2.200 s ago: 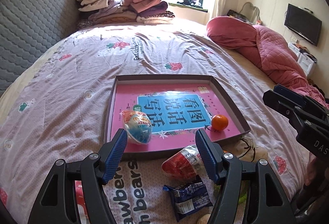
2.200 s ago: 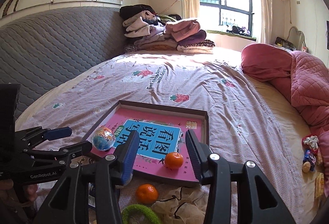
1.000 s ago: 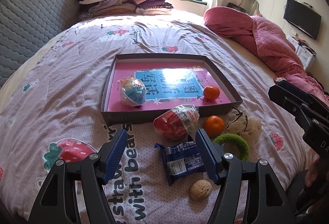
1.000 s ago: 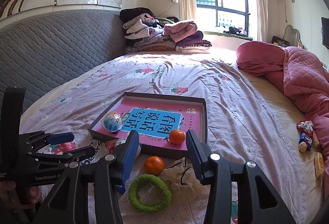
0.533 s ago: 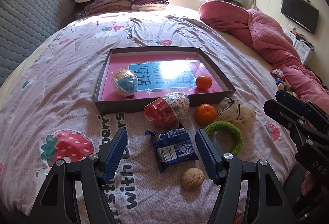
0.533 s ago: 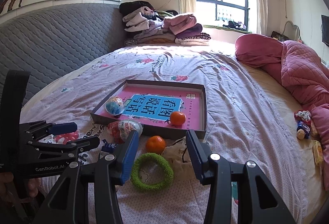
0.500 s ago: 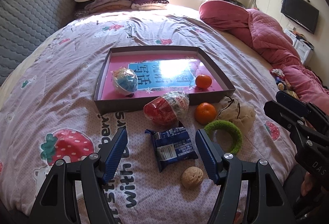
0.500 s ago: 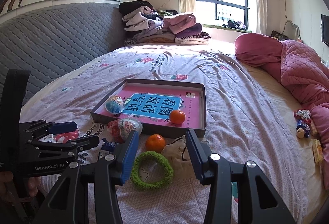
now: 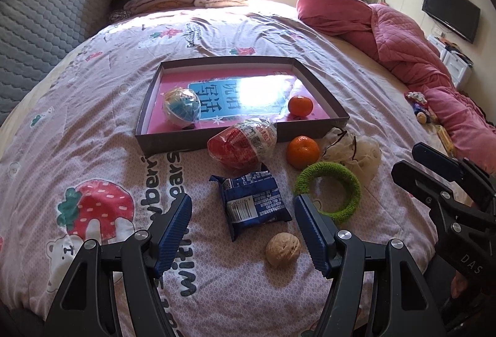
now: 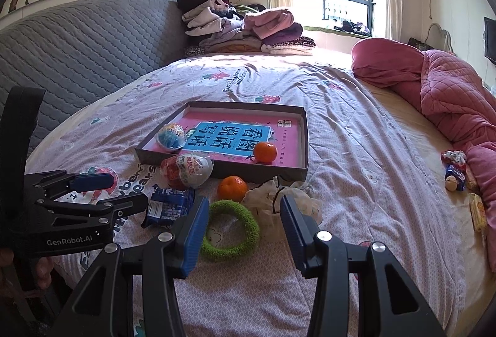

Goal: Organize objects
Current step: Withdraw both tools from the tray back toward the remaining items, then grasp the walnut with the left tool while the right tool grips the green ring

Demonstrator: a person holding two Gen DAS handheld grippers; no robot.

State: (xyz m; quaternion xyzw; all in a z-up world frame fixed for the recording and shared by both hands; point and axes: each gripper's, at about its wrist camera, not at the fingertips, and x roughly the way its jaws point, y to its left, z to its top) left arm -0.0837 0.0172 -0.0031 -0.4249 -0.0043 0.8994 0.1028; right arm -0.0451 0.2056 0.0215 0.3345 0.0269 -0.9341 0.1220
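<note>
A brown tray (image 9: 155,148) on the bed holds a pink book, a blue egg toy (image 9: 181,107) and an orange (image 9: 300,105). In front of it lie a red-and-white egg (image 9: 243,142), a second orange (image 9: 303,151), a white mesh cloth (image 9: 356,151), a green ring (image 9: 325,171), a blue snack packet (image 9: 252,202) and a walnut (image 9: 282,248). My left gripper (image 9: 242,207) hovers open over the packet, holding nothing. My right gripper (image 10: 244,207) stands open above the green ring (image 10: 229,251) and the mesh cloth (image 10: 272,197), also holding nothing.
Folded clothes (image 10: 241,27) are piled at the bed's far end. A pink quilt (image 10: 449,89) lies along the right side, with small toys and packets (image 10: 455,172) beside it. A grey padded headboard (image 10: 77,42) runs along the left.
Both grippers have drawn back toward the near edge of the bed and sunk a little, so the packet, walnut and ring show fully. The jaws stay as wide as before. No object has moved.
</note>
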